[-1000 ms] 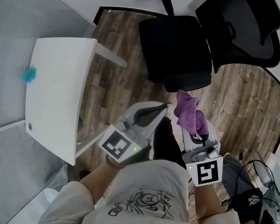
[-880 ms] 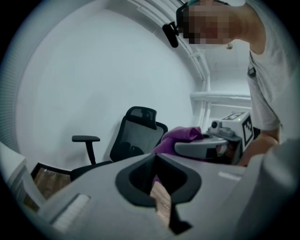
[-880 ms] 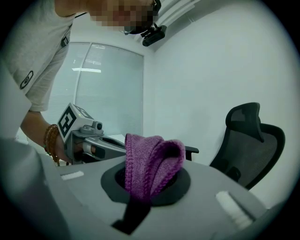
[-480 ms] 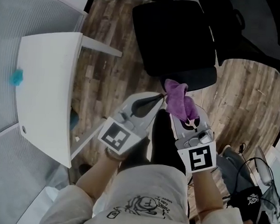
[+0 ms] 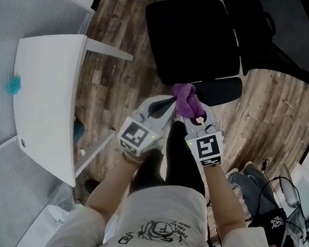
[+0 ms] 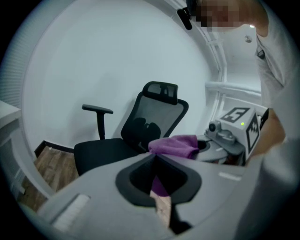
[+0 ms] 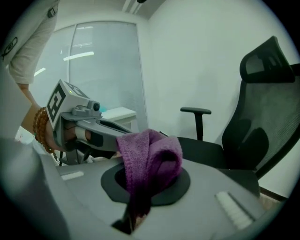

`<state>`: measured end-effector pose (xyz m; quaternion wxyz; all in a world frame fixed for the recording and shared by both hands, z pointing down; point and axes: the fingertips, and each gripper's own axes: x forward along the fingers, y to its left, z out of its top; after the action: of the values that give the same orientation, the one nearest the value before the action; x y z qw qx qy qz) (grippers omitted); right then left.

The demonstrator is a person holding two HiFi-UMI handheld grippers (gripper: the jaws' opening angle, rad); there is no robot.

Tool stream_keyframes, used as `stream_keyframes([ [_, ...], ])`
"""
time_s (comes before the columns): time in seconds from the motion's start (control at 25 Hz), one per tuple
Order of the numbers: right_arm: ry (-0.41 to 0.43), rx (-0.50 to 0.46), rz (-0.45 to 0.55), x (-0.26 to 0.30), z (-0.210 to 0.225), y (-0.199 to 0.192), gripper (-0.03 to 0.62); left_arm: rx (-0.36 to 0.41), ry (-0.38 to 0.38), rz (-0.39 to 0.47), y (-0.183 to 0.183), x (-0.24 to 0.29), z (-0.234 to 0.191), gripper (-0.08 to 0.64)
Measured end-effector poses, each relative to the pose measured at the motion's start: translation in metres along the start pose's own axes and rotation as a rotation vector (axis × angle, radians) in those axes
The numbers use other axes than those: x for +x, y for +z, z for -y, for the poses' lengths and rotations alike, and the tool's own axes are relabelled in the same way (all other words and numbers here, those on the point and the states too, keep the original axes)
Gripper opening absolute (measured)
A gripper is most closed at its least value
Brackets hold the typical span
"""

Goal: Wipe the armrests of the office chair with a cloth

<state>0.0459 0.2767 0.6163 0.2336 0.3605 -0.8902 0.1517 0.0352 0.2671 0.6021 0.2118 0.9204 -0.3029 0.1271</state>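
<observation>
Head view: my left tongs [image 5: 171, 100] and right tongs [image 5: 193, 114] are side by side in front of me, tips almost meeting. The purple cloth [image 5: 185, 97] lies bunched along the right pair. Its long axis runs away from me, and its far end points at the front edge of the black chair [image 5: 193, 39] just ahead. A white table [image 5: 44, 98] stands off to the left of the left pair.

Left gripper view: these jaws are together at the tips with nothing held. A sliver of purple shows through the dark hollow behind them. The cloth sits just to the right, draped on the other tongs. Beyond stands the chair with its mesh back, padded seat and a flat armrest [image 6: 97, 109] on a slim post.

Right gripper view: these jaws are clamped on the cloth. It is soft looped terry, folded into a thick hump that rises from the slot and curls forward.
</observation>
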Motion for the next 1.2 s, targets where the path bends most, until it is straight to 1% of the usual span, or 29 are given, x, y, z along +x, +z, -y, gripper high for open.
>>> stream_keyframes([
  [0.08, -0.008, 0.003, -0.017, 0.006, 0.002, -0.009, 0.026, 0.0, 0.004, -0.017, -0.006, 0.002, -0.001, 0.0],
  [0.28, -0.031, -0.035, -0.027, 0.01, -0.002, -0.009, 0.026, 0.001, 0.003, -0.03, -0.014, -0.003, -0.002, 0.0],
  [0.52, -0.075, -0.05, -0.033, 0.004, 0.0, -0.012, 0.026, 0.0, 0.0, -0.044, -0.021, -0.007, 0.0, 0.0],
  [0.84, -0.119, -0.058, -0.058, -0.012, 0.036, -0.019, 0.026, 0.017, -0.021, -0.064, -0.009, 0.012, 0.01, 0.0],
  [1.2, -0.23, -0.029, -0.105, -0.039, 0.095, -0.039, 0.026, 0.025, -0.034, -0.081, -0.003, 0.028, 0.016, 0.0],
])
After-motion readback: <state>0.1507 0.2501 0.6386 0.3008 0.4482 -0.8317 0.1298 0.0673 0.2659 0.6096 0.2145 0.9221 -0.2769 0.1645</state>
